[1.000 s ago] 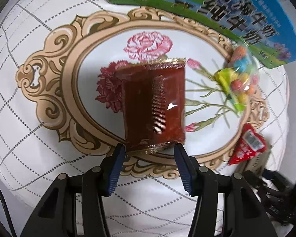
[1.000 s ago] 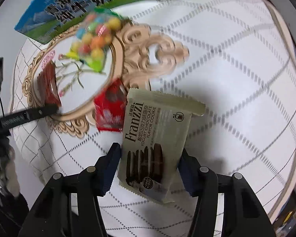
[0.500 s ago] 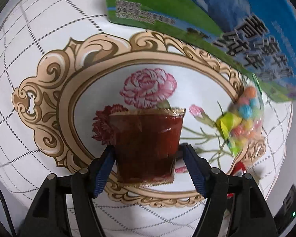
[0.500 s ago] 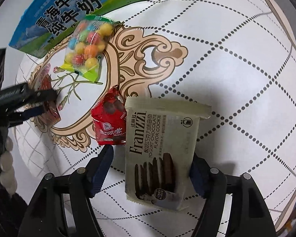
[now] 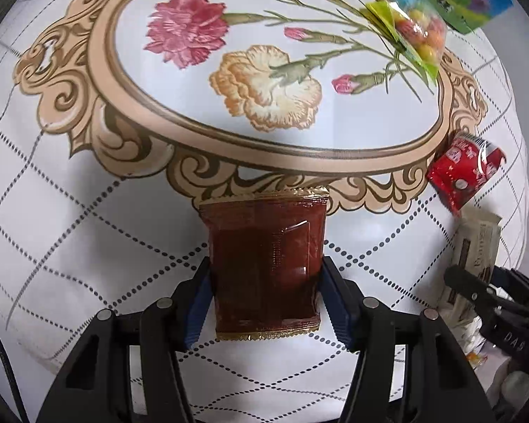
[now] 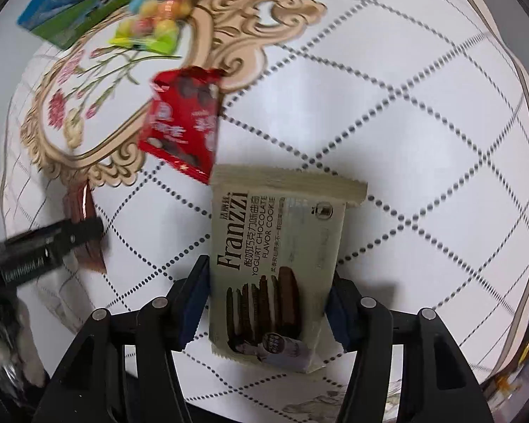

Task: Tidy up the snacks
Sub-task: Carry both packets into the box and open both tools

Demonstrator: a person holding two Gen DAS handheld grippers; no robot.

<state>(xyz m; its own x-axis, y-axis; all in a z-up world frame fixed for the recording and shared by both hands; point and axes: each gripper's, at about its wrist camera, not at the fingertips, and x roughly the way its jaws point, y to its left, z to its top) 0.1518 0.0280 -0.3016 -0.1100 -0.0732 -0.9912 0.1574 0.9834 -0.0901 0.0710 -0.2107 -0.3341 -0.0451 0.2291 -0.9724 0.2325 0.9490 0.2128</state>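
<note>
A dark brown snack packet [image 5: 264, 257] sits between the blue pads of my left gripper [image 5: 266, 268], whose jaws are closing and press on its two sides. It hangs over the checked cloth just below the ornate oval border. The same packet [image 6: 84, 211] shows at the left of the right wrist view, blurred. A beige Franzzi cookie packet [image 6: 275, 253] stands lengthwise in my right gripper [image 6: 268, 271]; its jaws are closing too, with the pads against the packet's edges. The cookie packet [image 5: 476, 243] also appears at the right edge of the left wrist view.
A red snack packet [image 6: 183, 123] lies by the oval's border, touching the cookie packet's corner. Farther back on the white checked tablecloth [image 6: 405, 105] lie a bag of coloured candy balls [image 5: 416, 31] and a blue-green milk carton [image 6: 77, 3]. The table's rim curves along the right.
My left gripper came around the brown packet, and the packet went from the oval's middle to below its border. The right jaws widened, then narrowed on the cookie packet.
</note>
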